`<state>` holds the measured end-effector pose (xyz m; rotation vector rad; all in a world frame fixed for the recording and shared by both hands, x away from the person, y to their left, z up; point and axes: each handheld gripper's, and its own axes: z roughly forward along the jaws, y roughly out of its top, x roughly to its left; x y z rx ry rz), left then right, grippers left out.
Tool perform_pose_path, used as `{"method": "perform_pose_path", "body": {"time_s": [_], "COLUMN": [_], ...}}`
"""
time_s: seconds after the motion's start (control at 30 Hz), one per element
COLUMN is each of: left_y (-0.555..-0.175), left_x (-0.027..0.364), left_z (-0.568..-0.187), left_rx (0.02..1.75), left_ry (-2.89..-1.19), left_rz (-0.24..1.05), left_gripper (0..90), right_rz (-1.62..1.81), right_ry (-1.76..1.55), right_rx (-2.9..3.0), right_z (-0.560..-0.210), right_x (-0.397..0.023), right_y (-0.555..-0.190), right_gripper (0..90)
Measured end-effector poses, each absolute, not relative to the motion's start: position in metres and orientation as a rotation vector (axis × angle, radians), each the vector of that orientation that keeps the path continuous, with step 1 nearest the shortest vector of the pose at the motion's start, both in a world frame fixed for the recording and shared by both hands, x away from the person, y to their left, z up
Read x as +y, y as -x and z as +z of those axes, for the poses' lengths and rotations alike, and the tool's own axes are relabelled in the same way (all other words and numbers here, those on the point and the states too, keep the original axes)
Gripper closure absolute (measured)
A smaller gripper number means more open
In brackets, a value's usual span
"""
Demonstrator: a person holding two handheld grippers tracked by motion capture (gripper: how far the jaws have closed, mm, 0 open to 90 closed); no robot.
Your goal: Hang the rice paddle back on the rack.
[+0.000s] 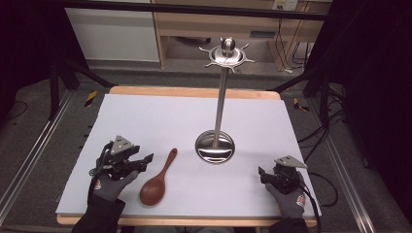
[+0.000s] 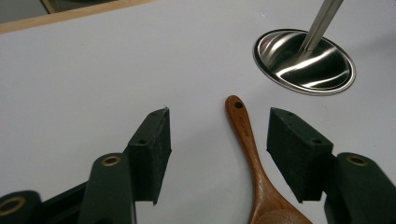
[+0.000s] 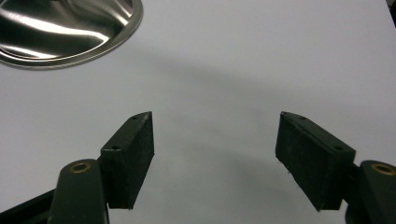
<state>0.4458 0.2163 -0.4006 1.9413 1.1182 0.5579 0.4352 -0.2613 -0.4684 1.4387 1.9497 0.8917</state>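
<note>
A brown wooden spoon [image 1: 158,180] lies on the white table cover, its bowl toward the front edge and its handle pointing to the steel stand. My left gripper [image 1: 145,162] sits just left of the spoon and is open. In the left gripper view the spoon's handle [image 2: 247,140] runs between the two jaws of the left gripper [image 2: 218,116], nearer the right-hand one, and neither pad touches it. My right gripper [image 1: 262,175] rests near the front right of the table. The right gripper [image 3: 215,116] is open over bare cover, with nothing between its jaws.
A steel utensil stand rises mid-table: round dished base [image 1: 214,147], thin pole [image 1: 221,97], ring of hooks on top [image 1: 228,54]. The base [image 2: 303,60] lies beyond the spoon's handle tip, and its rim [image 3: 70,42] lies ahead and left of the right jaws. The wooden table edge [image 1: 194,92] borders the cover.
</note>
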Motion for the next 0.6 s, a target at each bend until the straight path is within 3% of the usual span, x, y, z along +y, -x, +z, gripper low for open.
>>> {"method": "perform_pose_path", "body": {"time_s": [0.13, 0.6], "left_y": [-0.447, -0.451], "left_x": [0.212, 0.194], "left_z": [-0.399, -0.401], "left_rx": [1.115, 1.101], "left_ry": [-1.941, -2.011], "left_rz": [0.565, 0.540], "left_gripper": [44.2, 47.2], "right_rz": [0.886, 0.898], "right_ry": [-1.436, -1.430], "right_rx": [1.950, 1.957], "right_z": [-0.468, -0.467], "right_x": [-0.261, -0.259], "right_y": [-0.435, -0.433], "right_gripper": [28.2, 28.2]}}
